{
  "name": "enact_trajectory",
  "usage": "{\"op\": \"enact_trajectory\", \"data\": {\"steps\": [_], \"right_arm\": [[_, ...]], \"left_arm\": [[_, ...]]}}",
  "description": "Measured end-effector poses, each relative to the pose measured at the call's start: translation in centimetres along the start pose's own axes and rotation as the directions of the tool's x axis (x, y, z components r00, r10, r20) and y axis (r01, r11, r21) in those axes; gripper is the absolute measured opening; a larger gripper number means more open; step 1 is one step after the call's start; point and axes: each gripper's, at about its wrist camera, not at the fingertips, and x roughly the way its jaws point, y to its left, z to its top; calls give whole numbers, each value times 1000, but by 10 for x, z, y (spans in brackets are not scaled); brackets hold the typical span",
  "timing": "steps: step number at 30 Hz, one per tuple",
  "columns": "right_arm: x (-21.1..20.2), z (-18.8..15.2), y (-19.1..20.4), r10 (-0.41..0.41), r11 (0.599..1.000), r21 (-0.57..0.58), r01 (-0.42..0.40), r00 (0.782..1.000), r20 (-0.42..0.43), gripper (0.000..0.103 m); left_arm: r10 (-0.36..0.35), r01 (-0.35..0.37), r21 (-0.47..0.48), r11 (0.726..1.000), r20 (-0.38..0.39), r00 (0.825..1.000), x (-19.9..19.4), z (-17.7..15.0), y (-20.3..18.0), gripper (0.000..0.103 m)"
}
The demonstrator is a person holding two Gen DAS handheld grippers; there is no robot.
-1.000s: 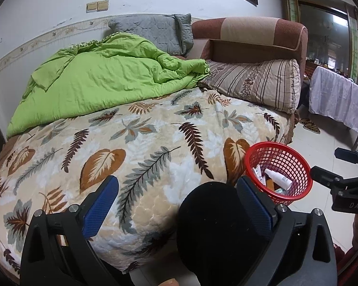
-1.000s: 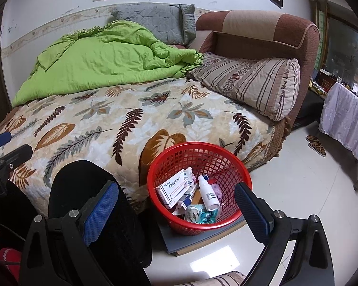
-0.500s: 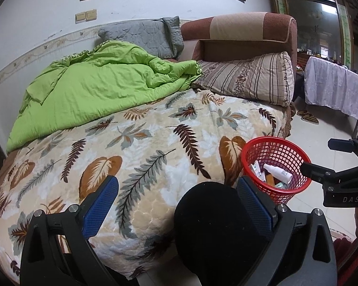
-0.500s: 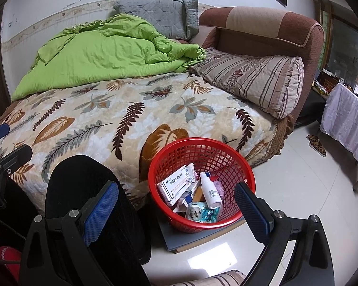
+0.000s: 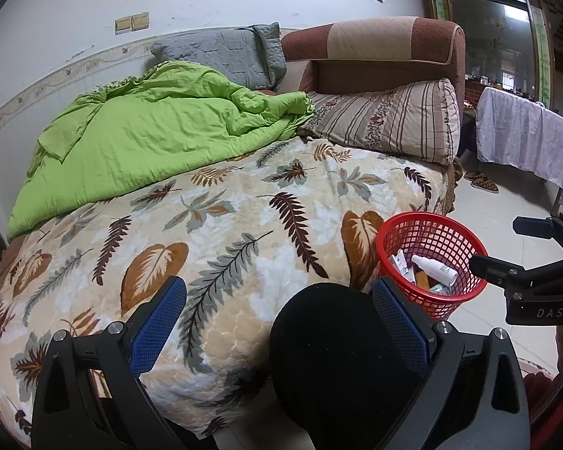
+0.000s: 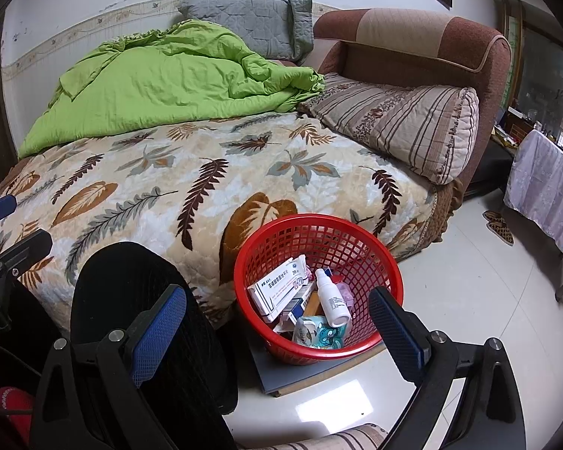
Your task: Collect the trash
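Observation:
A red mesh basket [image 6: 356,247] [image 5: 465,296] stands on the floor against the bed's near edge. Inside lie a white medicine box [image 6: 277,288], a white spray bottle [image 6: 332,300] [image 5: 433,269] and a blue-green wrapper [image 6: 321,333]. My right gripper [image 6: 277,322] hangs open just above and in front of the basket, nothing between its blue pads. My left gripper [image 5: 279,320] is open too, over the leaf-patterned bedspread [image 5: 225,232], holding nothing. The right gripper's fingers [image 5: 506,270] show at the left view's right edge.
A green quilt [image 5: 161,131], a grey pillow [image 5: 221,56] and a striped pillow [image 5: 390,123] lie on the bed. A person's black-clad knee [image 6: 142,300] is beside the basket. A flat grey board [image 6: 285,371] lies under the basket. Slippers [image 6: 499,225] and a cloth-draped table [image 6: 548,187] stand to the right.
Both views have shifted slightly: the basket sits a little lower and nearer in the right view. Both grippers stay open and the basket's contents are unchanged.

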Motion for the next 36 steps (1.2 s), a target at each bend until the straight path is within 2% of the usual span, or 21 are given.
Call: {"op": "enact_trajectory", "data": {"steps": [36], "right_arm": [[4, -1, 6, -9, 1000, -21, 9, 1000, -18, 99]], "left_arm": [[-2, 2, -4, 1000, -2, 1000, 1, -1, 3, 99]]}}
